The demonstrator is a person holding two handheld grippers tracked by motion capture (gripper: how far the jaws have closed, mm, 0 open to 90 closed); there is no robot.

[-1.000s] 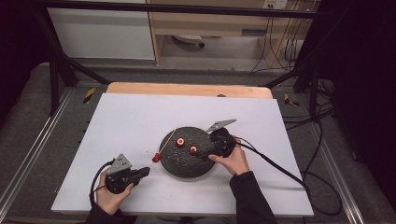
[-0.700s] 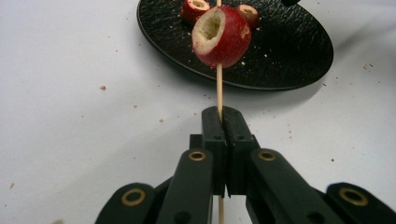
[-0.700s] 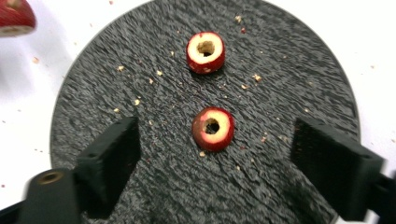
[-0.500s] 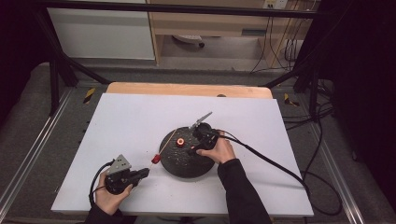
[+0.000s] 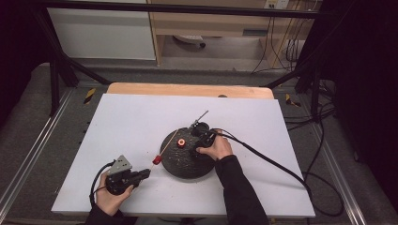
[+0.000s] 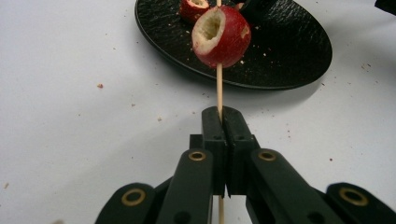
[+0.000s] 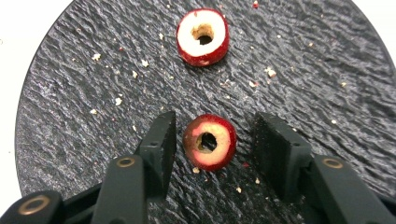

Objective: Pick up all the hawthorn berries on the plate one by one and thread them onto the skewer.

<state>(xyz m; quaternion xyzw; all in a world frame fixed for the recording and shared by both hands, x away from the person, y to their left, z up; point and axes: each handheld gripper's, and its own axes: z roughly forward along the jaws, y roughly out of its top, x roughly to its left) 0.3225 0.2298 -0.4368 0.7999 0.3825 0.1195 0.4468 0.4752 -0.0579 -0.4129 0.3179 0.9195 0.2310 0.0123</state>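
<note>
My left gripper (image 6: 219, 122) (image 5: 143, 174) is shut on a thin wooden skewer (image 6: 219, 88) that points toward the black round plate (image 6: 289, 56) (image 5: 180, 166). One red cored fruit piece (image 6: 220, 36) (image 5: 156, 160) is threaded on the skewer, just short of the plate's rim. My right gripper (image 7: 217, 131) (image 5: 193, 149) hangs over the plate with its jaws on either side of a second cored piece (image 7: 209, 141). They have just been closing, but a gap remains on both sides. A third piece (image 7: 202, 36) (image 5: 181, 142) lies farther along the plate.
The plate stands near the middle of a white tabletop (image 5: 141, 122), with crumbs scattered on both. A cable (image 5: 272, 161) trails from the right gripper toward the right edge. Beyond the table's far wooden edge (image 5: 187, 89) are dark frame legs and the floor.
My right gripper has moved left across the plate and lower, and its jaws have narrowed around a fruit piece. The left gripper and skewer have stayed in place.
</note>
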